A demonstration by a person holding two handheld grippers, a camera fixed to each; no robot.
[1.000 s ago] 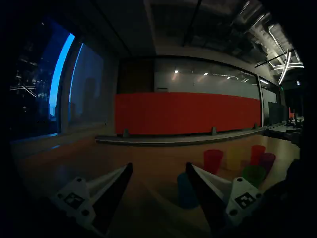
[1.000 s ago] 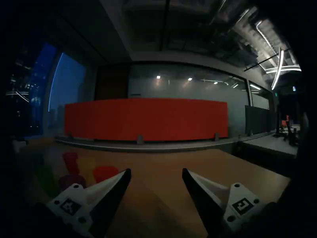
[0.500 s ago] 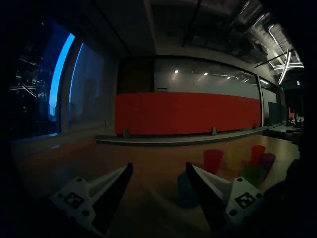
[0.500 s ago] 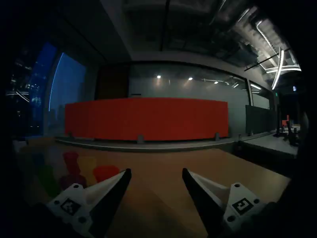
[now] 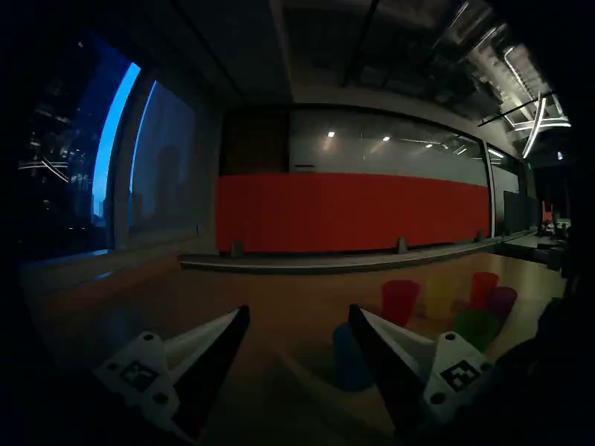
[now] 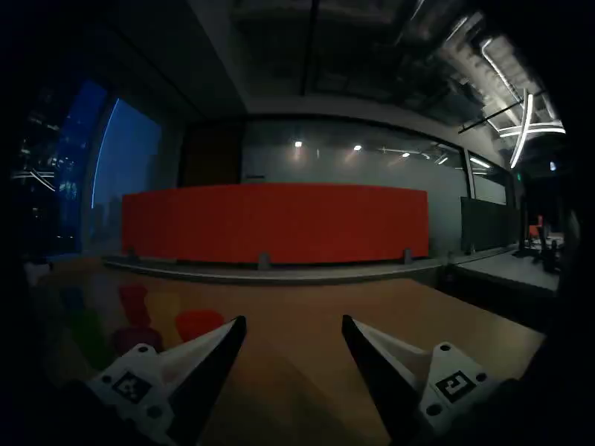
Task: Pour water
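Jaws wide apart and empty: in the left gripper view, the left gripper (image 5: 297,308) hovers over the wooden table (image 5: 296,343). A blue cup (image 5: 346,360) stands partly hidden behind one finger, with other coloured cups (image 5: 399,300) grouped farther off. In the right gripper view, the right gripper (image 6: 293,320) is likewise spread and empty, with a red cup (image 6: 196,324) near one finger. The cups look light, thin-walled and easily tipped; grip gently at mid-wall.

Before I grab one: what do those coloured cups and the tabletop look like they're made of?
The cups are probably plastic: bright solid colours with thin, slightly see-through walls and a soft matte look, though the light is too dim to be sure. The table looks like wood or wood-look laminate: warm brown, smooth, with a faint sheen.
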